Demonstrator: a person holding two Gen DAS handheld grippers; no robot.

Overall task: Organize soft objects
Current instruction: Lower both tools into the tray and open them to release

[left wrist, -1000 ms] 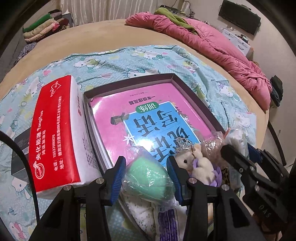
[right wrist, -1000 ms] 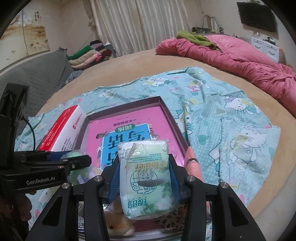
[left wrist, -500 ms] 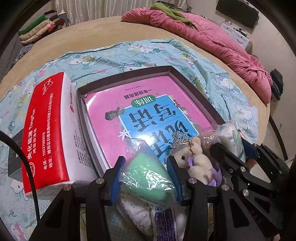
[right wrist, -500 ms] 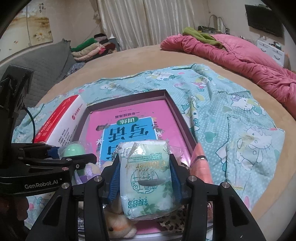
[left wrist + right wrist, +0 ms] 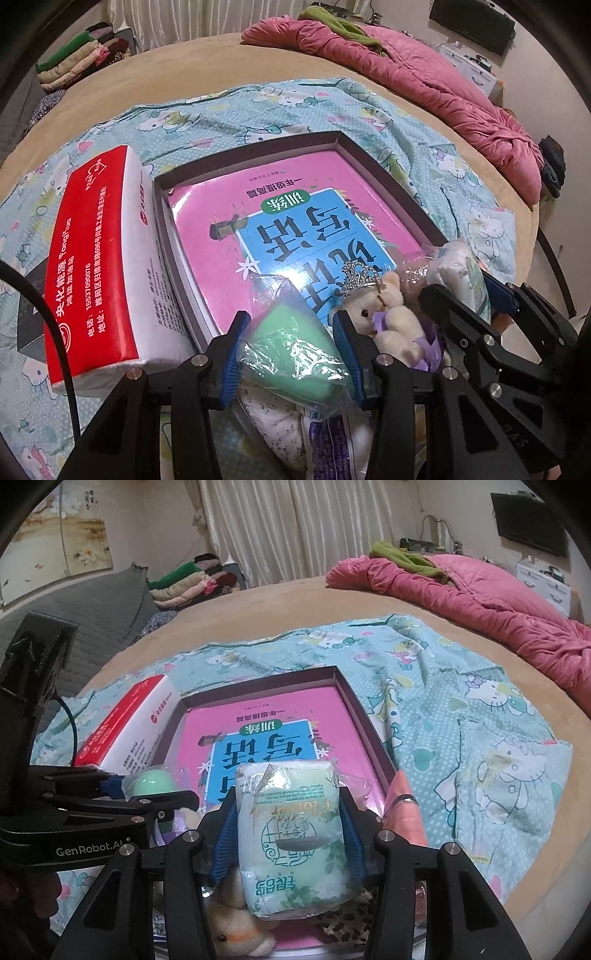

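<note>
Tissue pack (image 5: 295, 834), loosening as the right gripper (image 5: 288, 834) jaws open, should be lowered into the box (image 5: 369, 734) while the green sponge (image 5: 295, 354) is kept clenched by the left gripper (image 5: 291, 358).

Red-and-white tissue pack (image 5: 99, 258): white lettering "央化能源 YangHua", "鸿运加油站", phone number "15537090076", further address line too small to read. Pink workbook (image 5: 295, 221) in the dark box, seen upside down: "训练" on a green badge, large characters on a blue panel, partly covered. Green tissue packet (image 5: 295, 834), also inverted: "Flower", other print illegible. Left tool (image 5: 155, 797) body: "GenRobot.AI".
</note>
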